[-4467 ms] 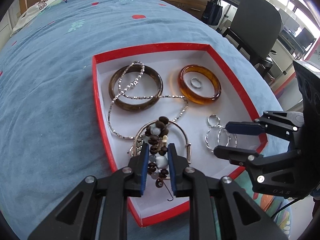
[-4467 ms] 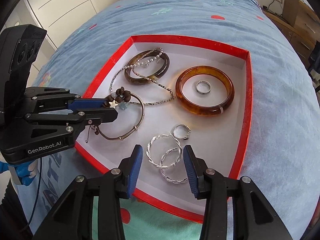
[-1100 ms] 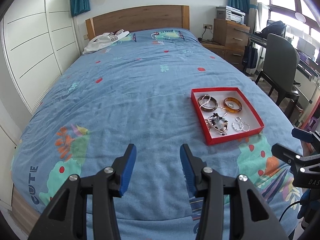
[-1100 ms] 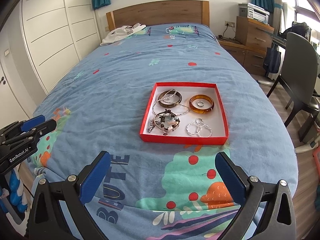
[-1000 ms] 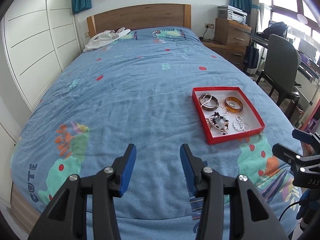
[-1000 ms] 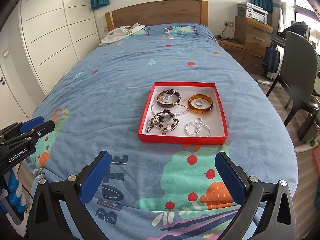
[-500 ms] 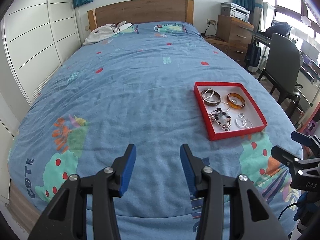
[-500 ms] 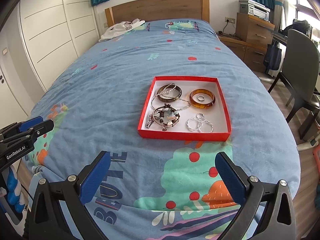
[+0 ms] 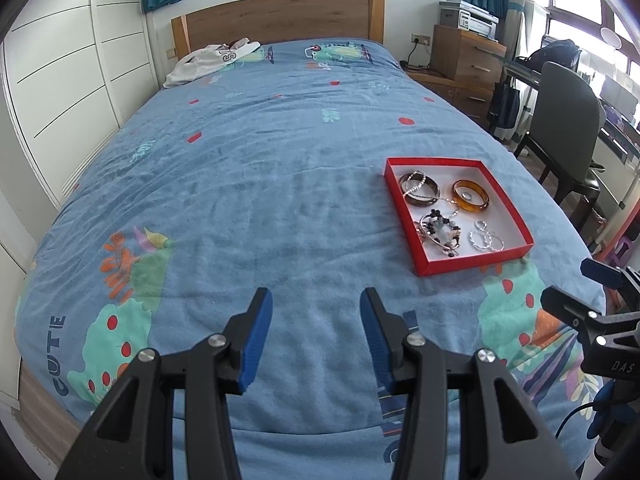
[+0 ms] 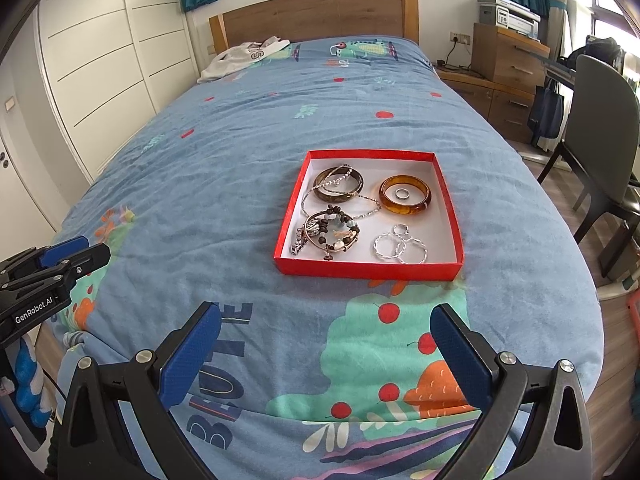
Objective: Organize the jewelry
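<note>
Two grippers hang over the near end of a bed [image 10: 248, 152], both empty. The left gripper [image 9: 316, 332] has its jaws partly spread with only bedspread between them; the right gripper [image 10: 326, 354] has its jaws spread wide, likewise over bare cloth. The red tray [image 10: 286, 216] lies ahead of the right gripper, well apart from its tips, and ahead and to the right of the left one. Inside the tray: a dark bangle [image 10: 338, 189] with a silver chain [image 10: 362, 205] draped across it at the far left, an amber bangle [image 10: 405, 200] ringing a small ring [image 10: 401, 193] at the far right, a beaded bracelet [image 10: 331, 232] at the near left, and silver hoops [image 10: 400, 247] at the near right. Open bedspread surrounds the tray on all four sides. The bed's right edge drops off beyond the tray toward a chair [image 10: 600, 136]; its near edge lies under the grippers.
</note>
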Motion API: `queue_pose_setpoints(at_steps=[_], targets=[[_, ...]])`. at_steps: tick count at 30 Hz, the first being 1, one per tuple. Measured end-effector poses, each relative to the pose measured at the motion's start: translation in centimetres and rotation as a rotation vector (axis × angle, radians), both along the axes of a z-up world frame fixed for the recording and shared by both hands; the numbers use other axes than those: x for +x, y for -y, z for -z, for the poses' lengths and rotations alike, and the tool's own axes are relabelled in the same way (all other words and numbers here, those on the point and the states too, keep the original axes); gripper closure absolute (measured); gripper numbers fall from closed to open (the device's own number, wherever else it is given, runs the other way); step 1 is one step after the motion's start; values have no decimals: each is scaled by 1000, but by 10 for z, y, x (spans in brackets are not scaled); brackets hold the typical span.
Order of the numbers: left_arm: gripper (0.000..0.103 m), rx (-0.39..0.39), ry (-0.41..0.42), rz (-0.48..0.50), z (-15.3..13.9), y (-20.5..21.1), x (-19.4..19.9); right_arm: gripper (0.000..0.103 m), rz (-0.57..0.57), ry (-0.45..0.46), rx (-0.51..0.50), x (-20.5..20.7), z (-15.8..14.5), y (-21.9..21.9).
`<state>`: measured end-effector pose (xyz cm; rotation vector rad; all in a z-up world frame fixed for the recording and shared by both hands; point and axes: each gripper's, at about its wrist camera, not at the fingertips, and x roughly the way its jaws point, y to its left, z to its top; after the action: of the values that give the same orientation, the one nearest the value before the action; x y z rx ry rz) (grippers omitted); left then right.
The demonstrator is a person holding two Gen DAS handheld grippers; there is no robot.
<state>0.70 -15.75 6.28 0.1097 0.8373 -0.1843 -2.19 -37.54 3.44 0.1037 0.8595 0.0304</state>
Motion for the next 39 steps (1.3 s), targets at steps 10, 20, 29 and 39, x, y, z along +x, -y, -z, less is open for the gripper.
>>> queue_pose_setpoints(at_steps=[10,20,29,39], targets=[[59,-3,-6,2,2,0,0,1,-3,-2,4,0,2,0],[59,-2,-6,2,2,0,0,1,-1,-2,5,0,3,0],[59,-6,-12,5,4,0,0,1,-6,-2,-1,-1,4,-2],[59,-6,-14,5,6,0,-1,1,-6,-7,2,-1,5,-2]])
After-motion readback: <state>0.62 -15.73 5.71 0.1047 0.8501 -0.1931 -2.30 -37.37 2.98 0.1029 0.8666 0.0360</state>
